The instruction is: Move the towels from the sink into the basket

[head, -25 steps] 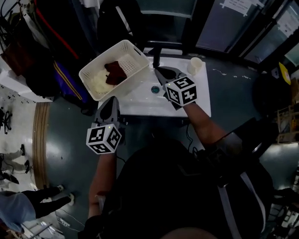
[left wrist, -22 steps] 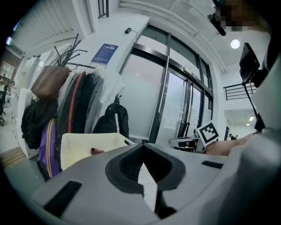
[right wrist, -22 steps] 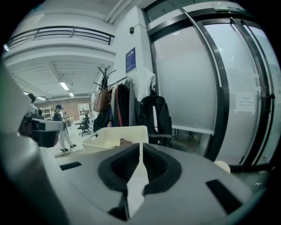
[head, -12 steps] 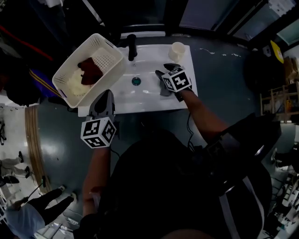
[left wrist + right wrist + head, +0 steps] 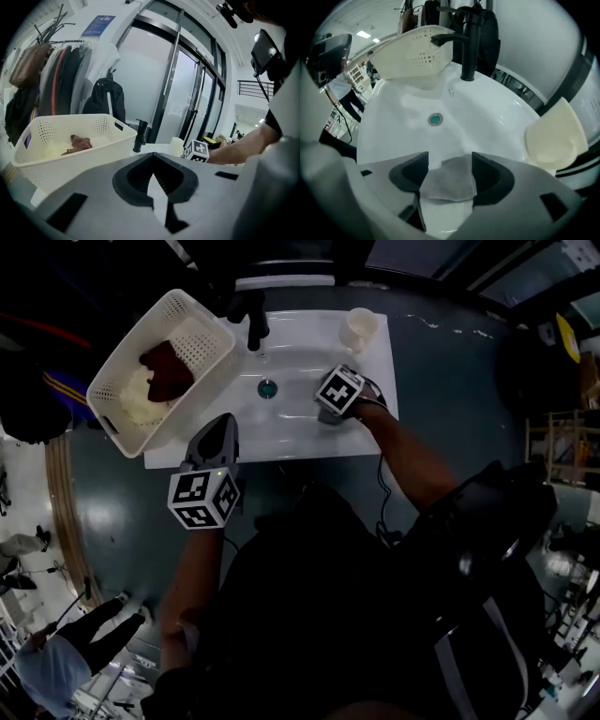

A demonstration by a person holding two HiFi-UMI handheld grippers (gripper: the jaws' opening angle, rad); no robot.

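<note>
Low on the near slope of the white sink, short of the drain, a small grey towel lay flat against the porcelain; it was the only towel that showed in the basin. It appeared thin, soft and light, and would probably sag and hang once lifted, with no risk of breakage. Because it hugged a smooth, likely slippery surface, a bare edge offered little purchase. The better hold was judged to be mid-cloth, where closing pads could bunch a fold. Whether it was damp could not be told. The right gripper pointed steeply down over it, its jaws having just been opening and now standing wide, with the towel between them but not pinched. Beyond rose the black faucet, with a cream cup on the rim to its right. The white perforated basket stood at the sink's left end, just beside the faucet, already holding a dark red towel and a pale towel. The left gripper hung in front of the counter, jaws together and empty.
</note>
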